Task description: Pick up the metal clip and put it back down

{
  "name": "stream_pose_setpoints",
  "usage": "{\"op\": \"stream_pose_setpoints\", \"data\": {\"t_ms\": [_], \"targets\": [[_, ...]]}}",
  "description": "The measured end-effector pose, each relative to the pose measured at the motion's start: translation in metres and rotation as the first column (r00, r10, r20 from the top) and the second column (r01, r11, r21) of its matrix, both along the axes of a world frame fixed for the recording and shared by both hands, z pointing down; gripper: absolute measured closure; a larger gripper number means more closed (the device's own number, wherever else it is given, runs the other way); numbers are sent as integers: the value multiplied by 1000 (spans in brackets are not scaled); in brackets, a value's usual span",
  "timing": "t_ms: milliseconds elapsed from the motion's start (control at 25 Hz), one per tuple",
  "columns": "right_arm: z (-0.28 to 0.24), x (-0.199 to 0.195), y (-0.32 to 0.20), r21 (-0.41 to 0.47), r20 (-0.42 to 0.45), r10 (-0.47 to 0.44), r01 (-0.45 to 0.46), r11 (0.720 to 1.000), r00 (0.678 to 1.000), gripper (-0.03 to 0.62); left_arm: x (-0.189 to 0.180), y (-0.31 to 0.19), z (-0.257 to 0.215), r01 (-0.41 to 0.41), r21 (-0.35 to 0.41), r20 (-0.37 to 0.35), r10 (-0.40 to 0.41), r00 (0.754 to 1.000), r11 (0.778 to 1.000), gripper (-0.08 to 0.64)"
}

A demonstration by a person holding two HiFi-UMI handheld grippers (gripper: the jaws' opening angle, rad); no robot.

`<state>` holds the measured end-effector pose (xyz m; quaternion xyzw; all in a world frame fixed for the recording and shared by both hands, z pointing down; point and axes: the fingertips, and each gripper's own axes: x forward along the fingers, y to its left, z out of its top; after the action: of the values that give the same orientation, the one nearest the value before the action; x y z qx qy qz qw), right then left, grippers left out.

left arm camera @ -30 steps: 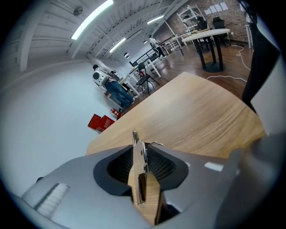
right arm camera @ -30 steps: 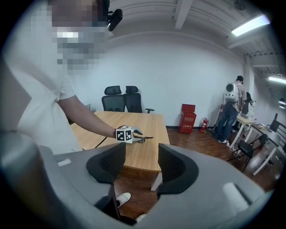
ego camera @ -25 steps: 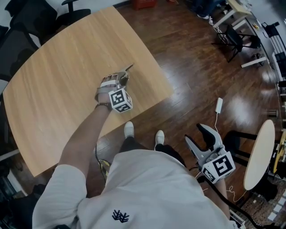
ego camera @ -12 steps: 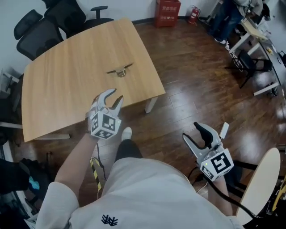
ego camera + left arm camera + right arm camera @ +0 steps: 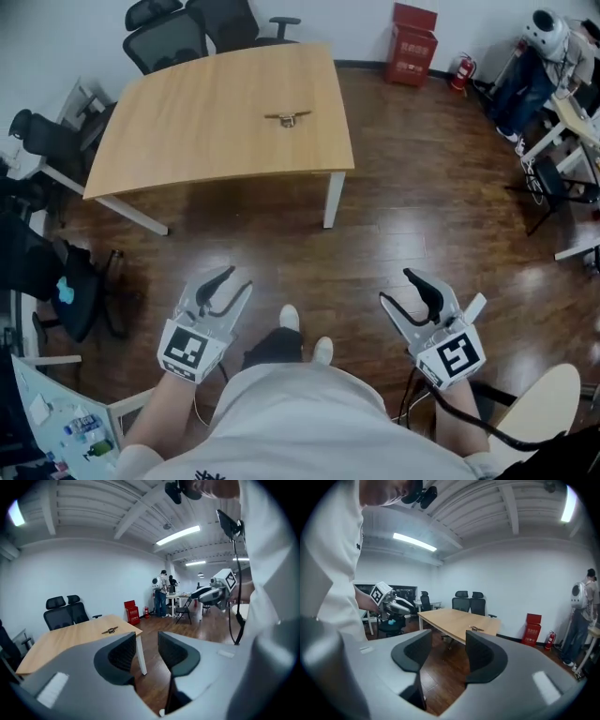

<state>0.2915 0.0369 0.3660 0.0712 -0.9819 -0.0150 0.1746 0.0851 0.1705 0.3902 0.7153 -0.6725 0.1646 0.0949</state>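
Note:
The metal clip (image 5: 288, 117) lies flat on the wooden table (image 5: 216, 112), toward its right edge, with nothing touching it. It shows small and far off in the left gripper view (image 5: 110, 630) and in the right gripper view (image 5: 476, 628). My left gripper (image 5: 236, 281) hangs low over the dark floor, well short of the table; its jaws stand wide, are closing slightly, and hold nothing (image 5: 146, 641). My right gripper (image 5: 398, 289) is level with it on the right, open and empty (image 5: 449, 641).
Black office chairs (image 5: 187, 28) stand behind the table. A red box (image 5: 412, 44) and a fire extinguisher (image 5: 461, 70) sit by the far wall. A dark chair (image 5: 56, 272) is at the left, a pale round tabletop (image 5: 548, 403) at the bottom right. My feet (image 5: 302, 335) are between the grippers.
My left gripper has let go of the clip, which now lies on the table, and has drawn back off the table to the floor side. The whole view has backed away from the table.

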Motion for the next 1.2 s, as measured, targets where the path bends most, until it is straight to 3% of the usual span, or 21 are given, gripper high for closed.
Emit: {"op": "stream_pose_setpoints", "data": {"t_ms": [280, 440, 760, 960, 1200], "targets": [[-20, 10, 40, 23, 57, -62, 61, 998, 996, 362, 24, 68, -21, 113, 50, -107, -107, 988, 992, 414], [-25, 21, 59, 53, 58, -72, 69, 996, 996, 364, 37, 89, -27, 130, 88, -118, -120, 986, 988, 414], [-37, 40, 128, 116, 46, -96, 90, 989, 994, 371, 67, 148, -45, 139, 196, -168, -106, 980, 971, 414], [-28, 66, 156, 105, 15, -78, 76, 992, 997, 374, 97, 162, -36, 104, 224, -244, -48, 969, 969, 414], [-37, 74, 167, 131, 3, -114, 112, 985, 994, 377, 125, 173, -42, 84, 251, -274, -12, 962, 964, 414]]}}
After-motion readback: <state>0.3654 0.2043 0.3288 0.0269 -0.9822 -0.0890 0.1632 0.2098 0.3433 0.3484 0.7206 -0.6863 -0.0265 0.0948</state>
